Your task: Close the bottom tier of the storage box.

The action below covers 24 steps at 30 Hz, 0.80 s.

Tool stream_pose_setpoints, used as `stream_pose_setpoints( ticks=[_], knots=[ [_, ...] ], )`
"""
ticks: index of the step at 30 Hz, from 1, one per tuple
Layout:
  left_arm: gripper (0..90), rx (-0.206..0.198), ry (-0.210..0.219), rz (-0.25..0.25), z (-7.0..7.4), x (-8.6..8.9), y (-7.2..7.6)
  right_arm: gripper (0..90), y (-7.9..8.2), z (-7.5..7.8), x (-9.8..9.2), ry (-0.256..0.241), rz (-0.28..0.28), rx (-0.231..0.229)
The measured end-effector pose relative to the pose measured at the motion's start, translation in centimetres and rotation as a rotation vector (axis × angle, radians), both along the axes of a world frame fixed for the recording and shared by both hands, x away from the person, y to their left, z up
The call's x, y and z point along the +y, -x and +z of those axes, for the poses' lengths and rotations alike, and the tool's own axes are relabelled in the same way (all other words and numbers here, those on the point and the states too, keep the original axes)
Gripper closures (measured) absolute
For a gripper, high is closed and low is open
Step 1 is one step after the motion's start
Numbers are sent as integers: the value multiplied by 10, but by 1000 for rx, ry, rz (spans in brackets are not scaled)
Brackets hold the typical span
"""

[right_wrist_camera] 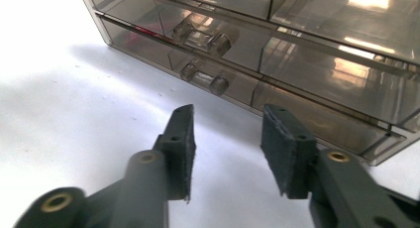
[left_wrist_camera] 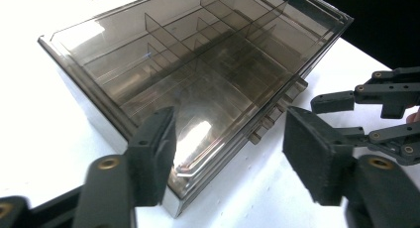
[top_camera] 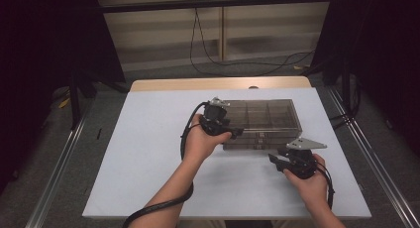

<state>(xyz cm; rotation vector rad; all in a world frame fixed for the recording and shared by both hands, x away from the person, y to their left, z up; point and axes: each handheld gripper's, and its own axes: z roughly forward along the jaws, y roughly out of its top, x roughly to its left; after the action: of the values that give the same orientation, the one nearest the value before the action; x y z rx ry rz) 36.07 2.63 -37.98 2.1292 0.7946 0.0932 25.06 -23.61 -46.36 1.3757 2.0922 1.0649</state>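
Note:
A smoky see-through compartment box (top_camera: 262,120) with its lid closed lies flat at the middle of the table. My left gripper (top_camera: 236,133) hovers at the box's front left corner. In the left gripper view the gripper (left_wrist_camera: 230,151) is open, its jaws standing either side of the box (left_wrist_camera: 198,74) corner without touching it. My right gripper (top_camera: 274,159) is open just in front of the box's front wall. In the right gripper view the gripper (right_wrist_camera: 228,139) points at the box's front, close to two clear latches (right_wrist_camera: 203,37), with nothing between the jaws.
The white table top (top_camera: 148,153) has free room left of and in front of the box. A wooden strip (top_camera: 218,83) runs along the far edge. Black cables (top_camera: 237,64) lie on the floor beyond, and metal rails flank the table.

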Motion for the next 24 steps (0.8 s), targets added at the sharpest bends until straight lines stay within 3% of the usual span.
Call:
stream_pose_setpoints(
  ticks=[6,24],
  knots=[
    [287,-3,8,3,-1,9,2,498,3,1,-6,5,9,6],
    [150,-14,22,-22,-7,26,10,318,9,3,-12,-2,26,21]
  ],
)
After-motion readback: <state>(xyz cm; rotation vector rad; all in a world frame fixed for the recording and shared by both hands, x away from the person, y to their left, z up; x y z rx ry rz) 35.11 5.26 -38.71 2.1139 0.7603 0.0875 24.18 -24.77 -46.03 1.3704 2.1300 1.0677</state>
